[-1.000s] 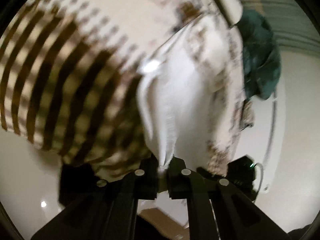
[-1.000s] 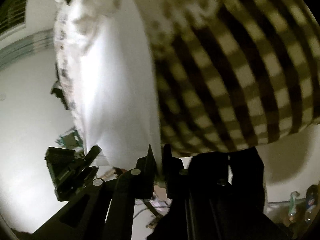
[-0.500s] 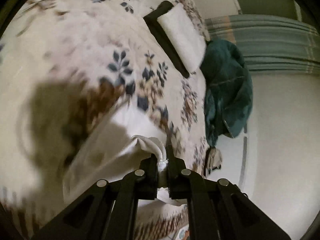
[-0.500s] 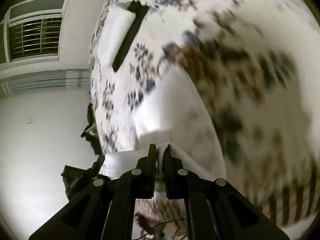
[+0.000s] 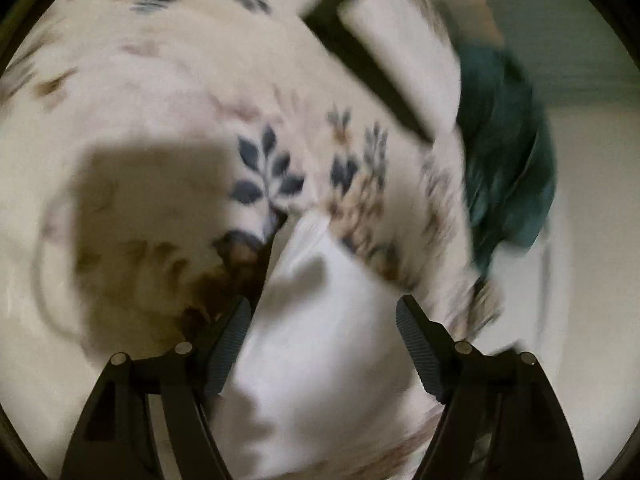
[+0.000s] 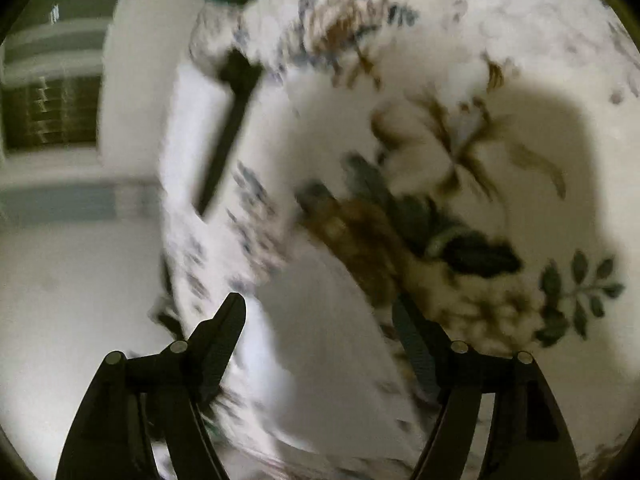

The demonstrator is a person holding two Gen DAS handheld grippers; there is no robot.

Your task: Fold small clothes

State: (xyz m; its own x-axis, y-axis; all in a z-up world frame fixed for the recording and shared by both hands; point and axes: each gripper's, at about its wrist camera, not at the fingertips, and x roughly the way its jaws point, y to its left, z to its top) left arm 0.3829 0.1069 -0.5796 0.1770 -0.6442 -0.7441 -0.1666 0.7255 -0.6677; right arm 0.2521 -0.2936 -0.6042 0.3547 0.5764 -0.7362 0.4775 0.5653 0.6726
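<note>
A white garment [image 5: 320, 344] lies on the flower-printed bed cover [image 5: 168, 92]. My left gripper [image 5: 324, 312] is open, its fingers on either side of the cloth and not gripping it. In the right wrist view the same white garment [image 6: 320, 344] lies below and between the fingers of my right gripper [image 6: 320, 308], which is open too. Both views are blurred by motion.
A folded white cloth on a black strip [image 5: 404, 44] lies farther up the bed; it also shows in the right wrist view [image 6: 228, 120]. A dark teal garment [image 5: 508, 152] hangs at the bed's edge. A barred window [image 6: 52, 112] and pale wall are at the left.
Both grippers were shut on the white garment and carried it over the bed. They have now opened and let it go onto the cover.
</note>
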